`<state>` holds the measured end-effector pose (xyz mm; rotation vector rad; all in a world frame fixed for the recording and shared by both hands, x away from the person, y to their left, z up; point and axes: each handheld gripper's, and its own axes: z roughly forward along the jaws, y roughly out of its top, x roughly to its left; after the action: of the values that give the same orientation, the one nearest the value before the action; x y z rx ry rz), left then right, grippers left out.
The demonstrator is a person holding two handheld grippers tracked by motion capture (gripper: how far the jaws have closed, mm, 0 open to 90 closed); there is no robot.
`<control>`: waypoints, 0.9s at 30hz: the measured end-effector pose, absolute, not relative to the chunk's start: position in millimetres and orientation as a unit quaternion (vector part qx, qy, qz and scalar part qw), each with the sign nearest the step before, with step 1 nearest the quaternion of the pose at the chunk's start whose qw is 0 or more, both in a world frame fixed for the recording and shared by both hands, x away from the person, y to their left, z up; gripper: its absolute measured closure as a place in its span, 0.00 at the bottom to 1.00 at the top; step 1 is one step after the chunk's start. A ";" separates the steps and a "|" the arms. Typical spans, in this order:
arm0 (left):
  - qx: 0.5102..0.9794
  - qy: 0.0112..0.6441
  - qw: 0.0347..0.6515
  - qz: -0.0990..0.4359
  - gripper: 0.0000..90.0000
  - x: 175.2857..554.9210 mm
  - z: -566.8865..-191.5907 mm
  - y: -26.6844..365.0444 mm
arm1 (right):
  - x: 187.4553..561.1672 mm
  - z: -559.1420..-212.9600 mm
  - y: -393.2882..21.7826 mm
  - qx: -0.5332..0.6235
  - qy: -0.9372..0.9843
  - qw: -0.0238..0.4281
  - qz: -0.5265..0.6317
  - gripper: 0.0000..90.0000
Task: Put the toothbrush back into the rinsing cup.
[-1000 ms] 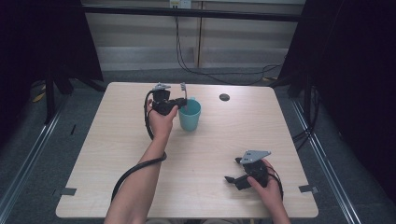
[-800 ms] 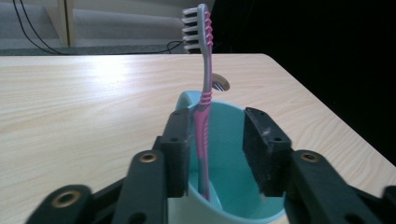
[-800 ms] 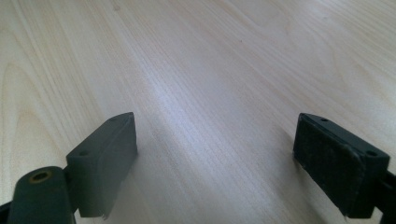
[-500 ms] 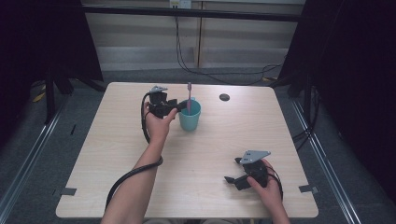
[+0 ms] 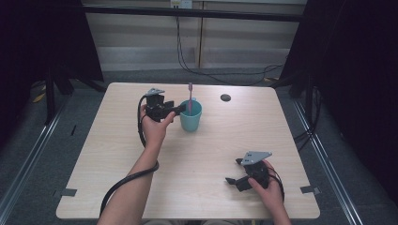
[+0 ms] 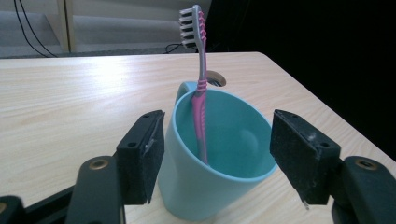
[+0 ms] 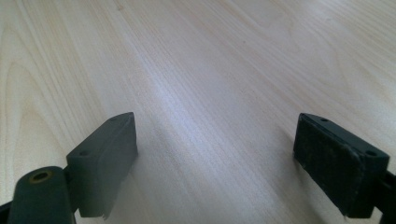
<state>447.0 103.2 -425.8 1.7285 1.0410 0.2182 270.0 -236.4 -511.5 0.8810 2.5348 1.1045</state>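
1. A pink toothbrush [image 6: 201, 98] stands nearly upright in a teal mug [image 6: 219, 158] on the pale wooden table [image 5: 211, 159], its long axis close to vertical; the bristle head is at the top and the handle end is down inside the mug, against the far wall.
2. In the left gripper view the bristles face 9 o'clock, and the shaft leans slightly toward 12 o'clock.
3. In the high view the mug sits toward 12 o'clock from the table's middle, with a small dark disc [image 5: 225, 97] at about 2 o'clock from it.
4. The left gripper [image 6: 219, 154] is level with the mug; its jaws have just been opening and now stand on either side of the mug, the pads showing no contact with its wall and clear of the toothbrush.
5. The right gripper [image 7: 215, 158], at 5 o'clock on the table, rests low over bare wood with its jaws wide and nothing between them.
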 end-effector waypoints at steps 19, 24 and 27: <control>0.731 0.435 0.519 0.080 0.20 435.6 -427.5 111.3 | 270.0 -511.5 -236.3 0.301 0.867 0.118 0.378 0.15; 0.732 0.434 0.520 0.077 0.19 432.8 -427.4 112.0 | 269.9 -511.5 -236.2 0.302 0.867 0.118 0.378 0.15; 0.734 0.433 0.518 0.077 0.18 431.8 -427.2 113.4 | 269.9 -511.4 -236.2 0.302 0.867 0.119 0.378 0.15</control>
<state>431.8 113.4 -427.2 1.7618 1.0389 0.1846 269.9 -236.2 -511.4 0.8828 2.5358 1.1059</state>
